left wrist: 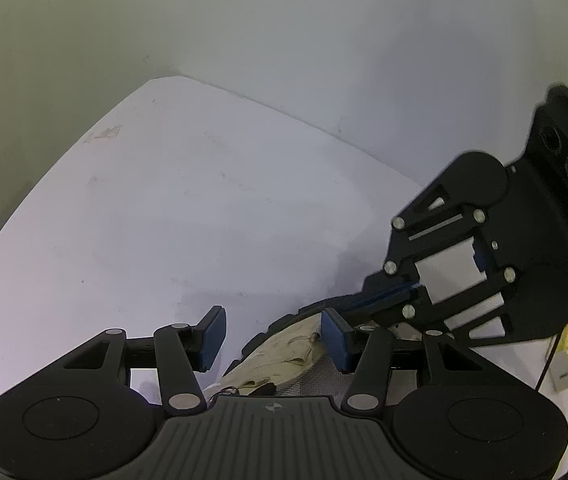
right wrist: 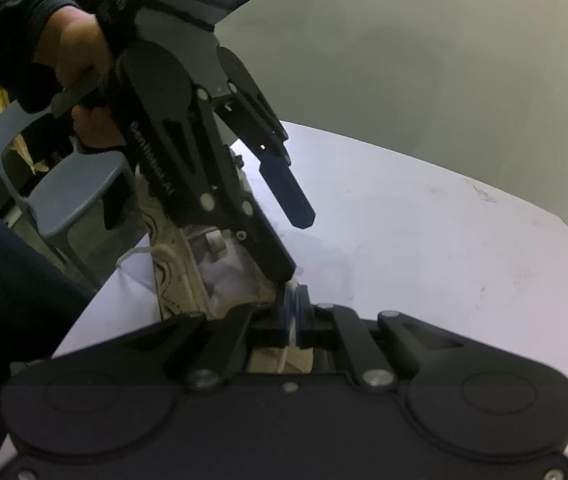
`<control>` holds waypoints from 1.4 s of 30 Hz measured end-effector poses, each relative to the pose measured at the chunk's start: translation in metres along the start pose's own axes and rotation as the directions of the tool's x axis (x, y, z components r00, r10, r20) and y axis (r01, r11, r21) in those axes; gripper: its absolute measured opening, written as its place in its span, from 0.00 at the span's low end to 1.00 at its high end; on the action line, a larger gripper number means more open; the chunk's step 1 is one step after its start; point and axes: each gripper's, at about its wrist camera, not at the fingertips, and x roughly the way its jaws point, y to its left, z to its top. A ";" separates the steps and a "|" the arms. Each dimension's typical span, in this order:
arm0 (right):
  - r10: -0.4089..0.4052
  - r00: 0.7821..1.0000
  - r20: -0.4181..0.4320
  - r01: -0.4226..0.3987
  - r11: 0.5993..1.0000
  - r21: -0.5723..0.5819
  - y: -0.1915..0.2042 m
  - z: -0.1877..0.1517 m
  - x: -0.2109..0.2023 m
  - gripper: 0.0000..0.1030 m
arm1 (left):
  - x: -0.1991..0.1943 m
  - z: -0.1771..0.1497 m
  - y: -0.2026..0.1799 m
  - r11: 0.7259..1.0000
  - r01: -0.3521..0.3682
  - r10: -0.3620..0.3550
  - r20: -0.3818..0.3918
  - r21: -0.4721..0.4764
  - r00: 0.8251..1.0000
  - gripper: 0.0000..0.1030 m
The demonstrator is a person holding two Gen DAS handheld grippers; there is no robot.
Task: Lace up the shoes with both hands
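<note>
While my left gripper (left wrist: 273,338) hangs half-open, nothing btwn its blue pads, over the beige fabric shoe (left wrist: 284,356) on the white table (left wrist: 163,220); my right gripper (right wrist: 292,314) is clamped tight on its white lace (right wrist: 292,334).

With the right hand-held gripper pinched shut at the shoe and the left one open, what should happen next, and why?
Probably bring the open left hand-held gripper down onto the beige fabric shoe to steady it: its blue pads straddle the shoe without pressing, while the right hand-held gripper is shut on the pale lace.
</note>
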 end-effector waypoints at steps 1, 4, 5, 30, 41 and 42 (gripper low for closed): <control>0.001 1.000 0.000 -0.001 1.000 -0.002 0.001 0.001 -0.001 0.01 | -0.001 0.000 0.002 1.000 -0.001 0.001 0.001 -0.015 1.000 0.46; 0.002 1.000 -0.003 -0.002 1.000 -0.014 0.004 0.000 -0.001 0.01 | 0.000 0.000 0.005 1.000 0.001 -0.001 -0.003 -0.028 1.000 0.46; 0.005 1.000 -0.003 -0.005 1.000 -0.012 0.003 0.000 -0.001 0.01 | 0.000 0.000 0.005 1.000 0.002 -0.002 -0.005 -0.028 1.000 0.46; 0.126 0.986 -0.110 -0.113 0.987 0.114 -0.023 0.022 0.005 0.02 | -0.003 -0.001 0.002 1.000 -0.015 0.015 0.000 -0.007 1.000 0.46; 0.048 0.998 -0.040 -0.048 0.999 0.004 -0.013 0.014 -0.009 0.14 | -0.025 -0.003 -0.022 0.952 -0.056 0.047 0.036 0.302 0.998 0.45; 0.051 0.998 -0.028 -0.051 0.999 0.010 -0.014 0.015 -0.010 0.14 | -0.027 -0.003 -0.020 0.958 -0.054 0.044 0.040 0.283 0.998 0.45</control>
